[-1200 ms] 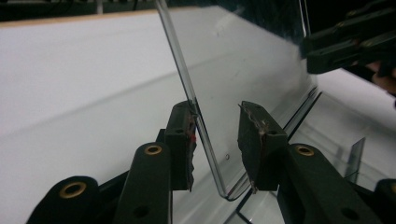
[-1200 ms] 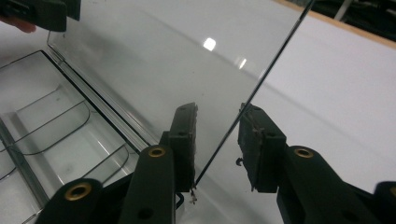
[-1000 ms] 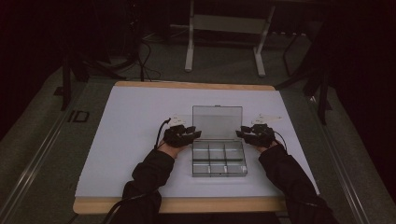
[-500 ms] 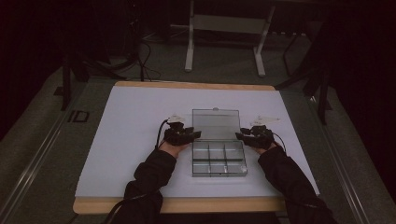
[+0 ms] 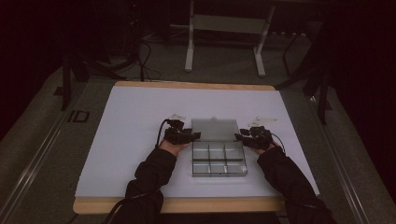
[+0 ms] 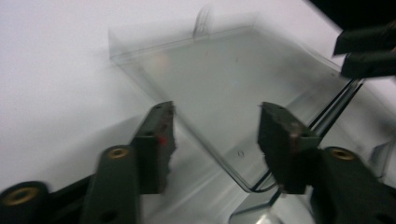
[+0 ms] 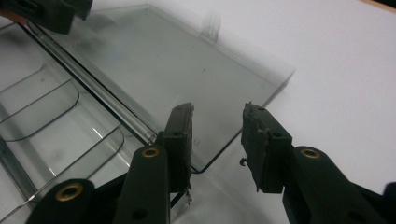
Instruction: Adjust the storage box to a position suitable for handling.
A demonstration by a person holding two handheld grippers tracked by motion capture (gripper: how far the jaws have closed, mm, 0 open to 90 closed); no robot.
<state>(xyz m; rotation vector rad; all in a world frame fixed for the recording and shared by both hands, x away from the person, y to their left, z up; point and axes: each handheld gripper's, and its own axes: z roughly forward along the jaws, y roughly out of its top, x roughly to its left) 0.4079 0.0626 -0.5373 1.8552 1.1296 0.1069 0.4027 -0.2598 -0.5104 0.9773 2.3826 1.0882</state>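
A clear plastic compartment box (image 5: 218, 158) lies on the white mat, its lid (image 5: 215, 127) folded back flat toward the far side. My left gripper (image 5: 196, 136) is at the lid's left near corner. Its jaws have just been opening, and in the left gripper view (image 6: 217, 112) they stand apart over the lid corner (image 6: 243, 182) without pressing on it. My right gripper (image 5: 239, 136) is at the lid's right near corner. In the right gripper view (image 7: 218, 109) its pads stand apart with the lid's rounded corner (image 7: 205, 163) low between them, untouched.
The white mat (image 5: 140, 116) covers a wooden table whose front edge (image 5: 187, 205) runs below the forearms. Metal stand legs (image 5: 189, 51) and cables sit on the floor beyond the table. Each gripper view also catches the other gripper across the lid.
Both hands and the box keep their places; the spread of the jaws is too small to compare from above.
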